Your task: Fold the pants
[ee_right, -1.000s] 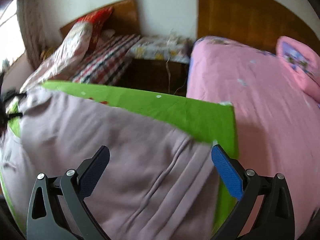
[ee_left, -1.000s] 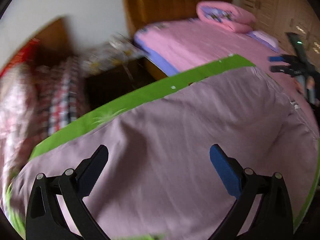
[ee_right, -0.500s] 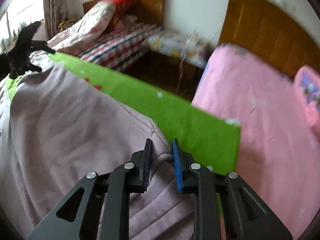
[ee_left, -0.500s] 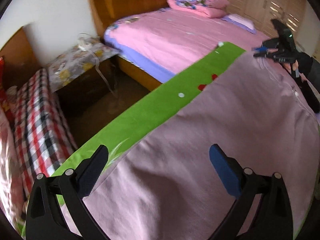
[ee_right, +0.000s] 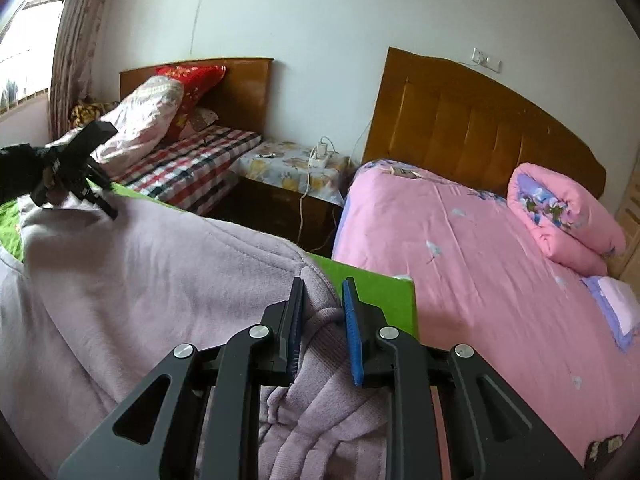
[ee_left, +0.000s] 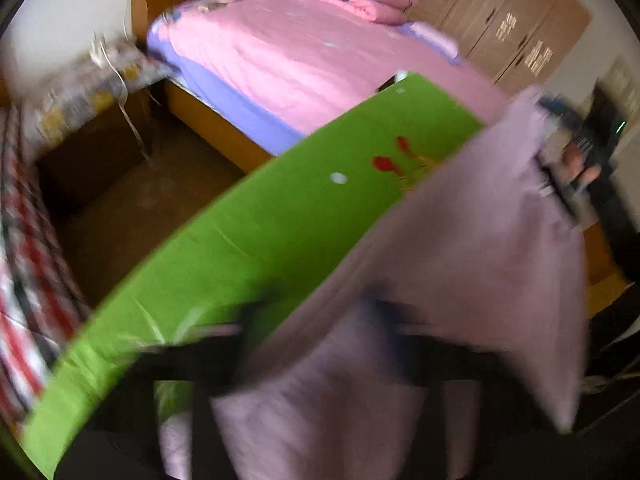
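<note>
Pale lilac pants lie spread over a green mat. In the right wrist view my right gripper is shut on a bunched corner of the pants, held a little above the mat's far corner. At the opposite end my left gripper pinches the pants' edge and lifts it. The left wrist view is blurred: the left gripper has its jaws closing, with pants fabric between them and draped over them. The right gripper shows at the far right there, with fabric hanging from it.
A bed with a pink cover and a folded pink quilt stands beyond the mat. A bedside table and a plaid-covered bed are to the left. Wardrobe doors line the far wall. Brown floor lies between.
Both grippers went from wide open above the pants to closed on the fabric, the right one first. The pants' far edge has risen, baring more of the green mat.
</note>
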The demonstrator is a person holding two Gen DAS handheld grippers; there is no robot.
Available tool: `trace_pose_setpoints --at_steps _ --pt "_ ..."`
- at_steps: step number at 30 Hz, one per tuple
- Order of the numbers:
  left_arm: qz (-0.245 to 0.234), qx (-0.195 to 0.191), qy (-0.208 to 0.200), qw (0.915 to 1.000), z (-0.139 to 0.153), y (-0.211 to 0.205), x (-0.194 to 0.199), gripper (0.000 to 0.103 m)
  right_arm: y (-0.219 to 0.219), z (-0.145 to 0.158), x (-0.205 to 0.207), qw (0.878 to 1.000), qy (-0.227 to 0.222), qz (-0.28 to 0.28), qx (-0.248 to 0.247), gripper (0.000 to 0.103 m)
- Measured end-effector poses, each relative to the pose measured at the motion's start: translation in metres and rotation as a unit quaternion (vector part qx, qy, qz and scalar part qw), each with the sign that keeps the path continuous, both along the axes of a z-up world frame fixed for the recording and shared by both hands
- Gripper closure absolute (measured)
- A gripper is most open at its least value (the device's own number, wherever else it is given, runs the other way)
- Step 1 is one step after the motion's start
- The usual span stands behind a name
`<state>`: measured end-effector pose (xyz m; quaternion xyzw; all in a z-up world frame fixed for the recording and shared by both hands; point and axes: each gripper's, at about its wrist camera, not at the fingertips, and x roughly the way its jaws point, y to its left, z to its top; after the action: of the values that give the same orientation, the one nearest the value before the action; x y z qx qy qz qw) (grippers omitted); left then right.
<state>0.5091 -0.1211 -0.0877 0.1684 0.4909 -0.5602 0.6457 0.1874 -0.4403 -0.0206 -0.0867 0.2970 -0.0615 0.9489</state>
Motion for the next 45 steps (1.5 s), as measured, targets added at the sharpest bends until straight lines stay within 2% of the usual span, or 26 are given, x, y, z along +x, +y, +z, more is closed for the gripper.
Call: trace_pose_setpoints --at_steps 4,6,8,10,11,14,16,18,19,20,21,23,25,26,27,28,30,32,34,35,36,37,39,41,43,45 --pt "0.033 0.002 -0.104 0.9941 0.033 0.014 -0.036 0.094 0.002 0.008 0.009 1.0 -0.003 -0.012 -0.003 0.082" --pt "0.058 -0.008 -0.19 0.98 0.07 0.026 -0.077 0.094 0.005 0.022 -0.005 1.0 -0.023 -0.015 -0.001 0.082" --pt "0.075 -0.034 -0.265 0.9608 0.109 0.05 -0.135 0.094 0.013 0.042 -0.039 0.998 -0.055 -0.014 0.007 0.082" --pt "0.076 -0.061 -0.3 0.9491 0.134 0.074 -0.189 0.094 0.02 0.053 -0.079 0.997 -0.078 -0.013 0.025 0.082" --pt "0.073 -0.074 -0.312 0.9443 0.145 0.092 -0.234 0.094 0.023 0.056 -0.104 0.995 -0.088 -0.012 0.036 0.082" --pt "0.064 -0.074 -0.325 0.9407 0.141 0.117 -0.313 0.094 0.038 0.042 -0.167 0.994 -0.091 -0.017 0.059 0.082" --pt "0.068 -0.062 -0.308 0.9469 0.117 0.131 -0.355 0.094 0.046 0.013 -0.199 0.994 -0.061 -0.028 0.081 0.081" --pt "0.076 -0.028 -0.259 0.9625 0.07 0.137 -0.385 0.088 0.049 -0.022 -0.217 0.992 -0.009 -0.047 0.113 0.073" --pt "0.08 -0.016 -0.242 0.967 0.054 0.135 -0.391 0.082 0.051 -0.039 -0.225 0.99 0.014 -0.058 0.125 0.059" --pt "0.095 0.008 -0.22 0.9708 0.027 0.136 -0.396 0.073 0.053 -0.05 -0.233 0.988 0.021 -0.065 0.14 0.038" --pt "0.11 0.02 -0.209 0.9714 0.013 0.137 -0.399 0.069 0.054 -0.056 -0.242 0.984 0.023 -0.078 0.16 0.031" --pt "0.148 0.001 -0.178 0.9729 0.004 0.144 -0.404 0.039 0.057 -0.052 -0.26 0.977 0.009 -0.102 0.186 0.025" --pt "0.201 -0.055 -0.153 0.966 0.017 0.158 -0.409 0.017 0.059 -0.046 -0.275 0.968 -0.015 -0.111 0.225 0.025" --pt "0.236 -0.101 -0.134 0.9572 0.028 0.168 -0.412 0.008 0.061 -0.046 -0.281 0.962 -0.02 -0.114 0.246 0.025" --pt "0.258 -0.134 -0.119 0.9496 0.033 0.177 -0.412 0.005 0.062 -0.047 -0.282 0.957 -0.019 -0.118 0.263 0.025" --pt "0.294 -0.183 -0.087 0.9342 0.04 0.19 -0.412 0.002 0.065 -0.05 -0.282 0.952 -0.015 -0.119 0.283 0.026" --pt "0.333 -0.23 -0.024 0.9141 0.039 0.201 -0.406 0.002 0.067 -0.058 -0.276 0.938 -0.006 -0.122 0.324 0.027" --pt "0.359 -0.236 0.027 0.9026 0.028 0.206 -0.392 0.002 0.063 -0.068 -0.275 0.912 -0.014 -0.122 0.39 0.027" --pt "0.383 -0.217 0.043 0.8971 0.017 0.212 -0.388 0.002 0.051 -0.08 -0.274 0.86 -0.043 -0.137 0.489 0.026" --pt "0.389 -0.21 0.047 0.8957 0.016 0.206 -0.389 0.002 0.042 -0.089 -0.273 0.822 -0.056 -0.15 0.546 0.024" --pt "0.393 -0.209 0.054 0.8936 0.014 0.209 -0.391 0.002 0.036 -0.095 -0.272 0.796 -0.063 -0.157 0.582 0.023" --pt "0.398 -0.211 0.063 0.8909 0.012 0.213 -0.391 0.002 0.028 -0.103 -0.271 0.761 -0.075 -0.167 0.623 0.022" --pt "0.406 -0.21 0.076 0.886 0.012 0.217 -0.388 0.002 0.018 -0.112 -0.268 0.729 -0.081 -0.194 0.651 0.022" --pt "0.41 -0.205 0.08 0.8852 0.01 0.221 -0.392 0.002 0.014 -0.119 -0.259 0.722 -0.062 -0.224 0.651 0.026" --pt "0.412 -0.198 0.079 0.8857 0.009 0.223 -0.393 0.002 0.019 -0.115 -0.25 0.742 -0.048 -0.231 0.627 0.037" --pt "0.419 -0.182 0.078 0.886 0.006 0.223 -0.393 0.002 0.025 -0.107 -0.243 0.766 -0.035 -0.232 0.598 0.04"
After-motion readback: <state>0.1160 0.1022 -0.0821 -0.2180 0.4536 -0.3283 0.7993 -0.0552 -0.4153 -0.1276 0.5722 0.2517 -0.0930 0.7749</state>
